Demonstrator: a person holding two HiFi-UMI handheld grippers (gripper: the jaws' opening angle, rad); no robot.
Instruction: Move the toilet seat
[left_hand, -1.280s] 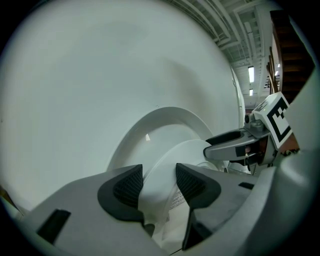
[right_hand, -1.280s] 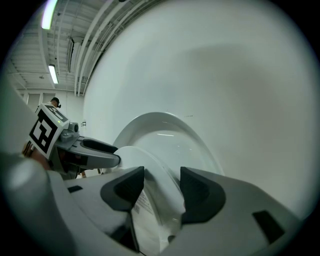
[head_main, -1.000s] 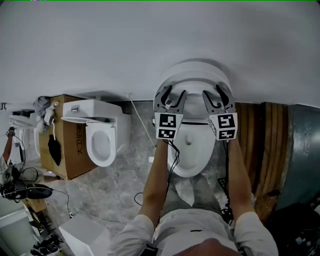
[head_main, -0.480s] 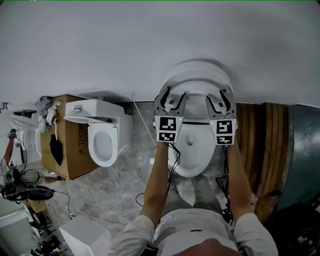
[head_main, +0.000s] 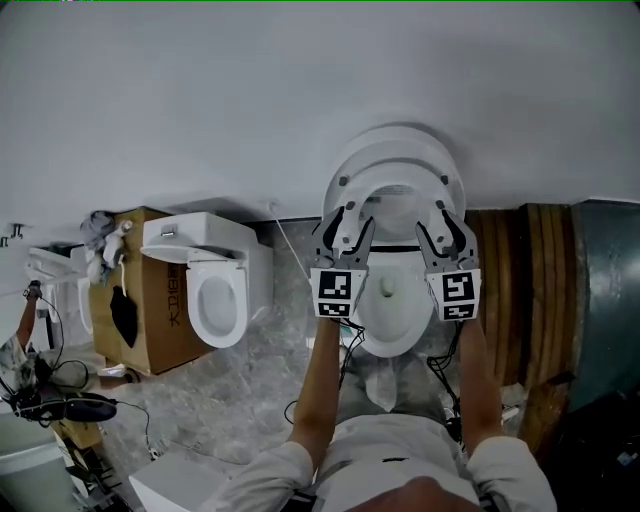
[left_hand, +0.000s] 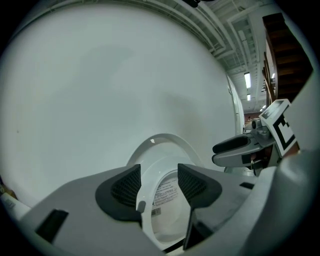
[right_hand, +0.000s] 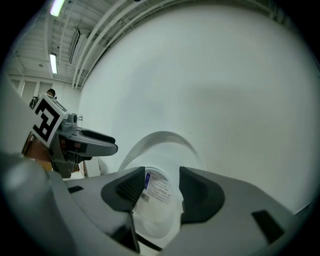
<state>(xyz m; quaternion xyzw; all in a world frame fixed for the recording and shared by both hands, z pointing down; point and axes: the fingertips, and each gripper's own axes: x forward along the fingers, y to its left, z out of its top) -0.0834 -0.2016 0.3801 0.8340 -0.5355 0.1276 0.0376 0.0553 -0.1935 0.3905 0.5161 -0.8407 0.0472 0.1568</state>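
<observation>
A white toilet (head_main: 390, 315) stands against the wall, its lid (head_main: 395, 138) upright. The white ring seat (head_main: 395, 178) is tilted up close to the lid, with its underside bumpers showing. My left gripper (head_main: 347, 226) holds the ring's left limb, and the rim (left_hand: 147, 192) runs between its pads. My right gripper (head_main: 446, 226) holds the right limb (right_hand: 165, 200); its jaws have just been closing with the rim between them. A printed label on the lid (right_hand: 157, 190) shows through the ring's opening.
A second white toilet (head_main: 215, 290) stands to the left beside a cardboard box (head_main: 150, 310). Wooden slats (head_main: 520, 270) lean at the right. A white hose (head_main: 285, 245) runs down the wall, and cables lie on the grey floor (head_main: 240, 390).
Both grippers have risen toward the wall with the seat between them, and the seat now stands steeper, close to the lid. The head view has shifted a little.
</observation>
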